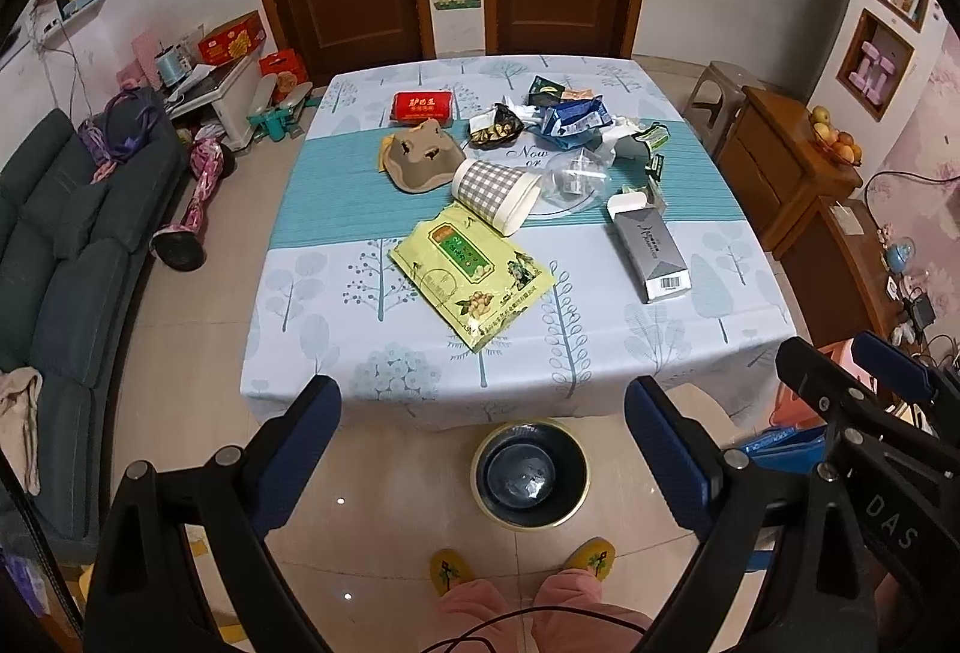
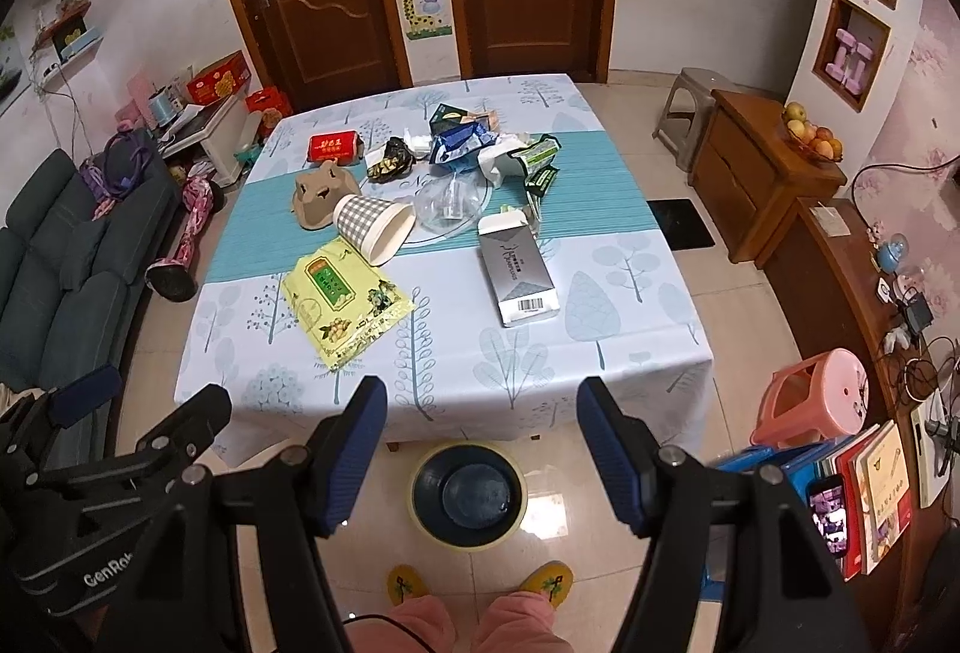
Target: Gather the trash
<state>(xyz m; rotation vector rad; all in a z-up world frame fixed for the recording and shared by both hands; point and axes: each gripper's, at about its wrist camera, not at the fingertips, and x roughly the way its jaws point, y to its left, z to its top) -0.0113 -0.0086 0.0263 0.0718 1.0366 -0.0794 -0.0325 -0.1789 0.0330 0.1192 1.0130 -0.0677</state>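
Trash lies on the table (image 1: pixel 372 353) (image 2: pixel 636 341): a yellow snack bag (image 1: pixel 471 275) (image 2: pixel 345 296), a checked paper cup (image 1: pixel 498 194) (image 2: pixel 375 227) on its side, a grey carton (image 1: pixel 651 248) (image 2: pixel 521 275), a brown paper tray (image 1: pixel 420 158) (image 2: pixel 324 194), a red packet (image 1: pixel 423 106) (image 2: pixel 333 146) and a pile of wrappers (image 1: pixel 570 119) (image 2: pixel 480 149). A dark bin (image 1: pixel 531 473) (image 2: pixel 469 491) stands on the floor below the table's near edge. My left gripper (image 1: pixel 483 413) and right gripper (image 2: pixel 483 407) are both open and empty, held side by side above the bin, short of the table.
A green sofa (image 1: pixel 54 257) runs along the left. Wooden cabinets (image 2: pixel 762 179) stand on the right, with a pink stool (image 2: pixel 816 401) and books (image 2: pixel 870 497) near them. A grey stool (image 2: pixel 687 104) sits at the far right corner. The person's slippered feet (image 2: pixel 480 584) are beside the bin.
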